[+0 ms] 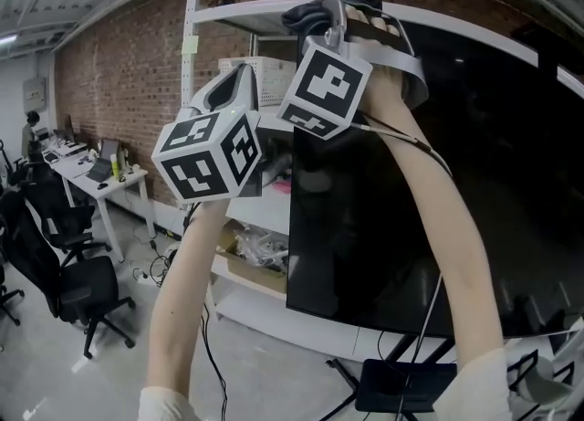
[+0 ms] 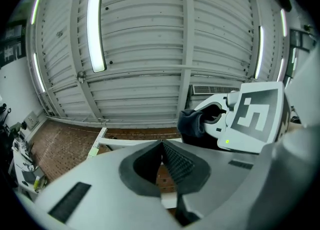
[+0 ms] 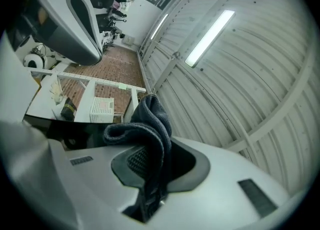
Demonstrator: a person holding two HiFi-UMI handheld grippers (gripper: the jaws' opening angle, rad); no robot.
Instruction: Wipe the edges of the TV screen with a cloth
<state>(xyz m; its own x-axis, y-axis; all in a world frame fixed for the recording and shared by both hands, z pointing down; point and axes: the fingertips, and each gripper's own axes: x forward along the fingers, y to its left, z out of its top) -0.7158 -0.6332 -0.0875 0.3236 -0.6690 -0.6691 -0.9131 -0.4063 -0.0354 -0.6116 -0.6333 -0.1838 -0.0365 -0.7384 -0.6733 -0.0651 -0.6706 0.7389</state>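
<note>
R gripper (image 1: 333, 15) clamped on dark cloth (image 3: 150, 124) at top-left corner of TV screen (image 1: 438, 191).
L gripper (image 2: 162, 156) jaws together, nothing btwn; sits just left of & below R gripper, off the glass. TV top edge runs off to R gripper's right. Corrugated ceiling (image 2: 150, 34) well above both. White shelf rack (image 1: 193, 45) & brick wall (image 1: 119, 72) behind.

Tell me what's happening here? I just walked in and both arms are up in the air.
A person holds a gripper in each hand, up at the top corner of the TV screen. The right gripper is clamped on a dark cloth at the screen's top edge. The left gripper is shut and empty beside it.
</note>
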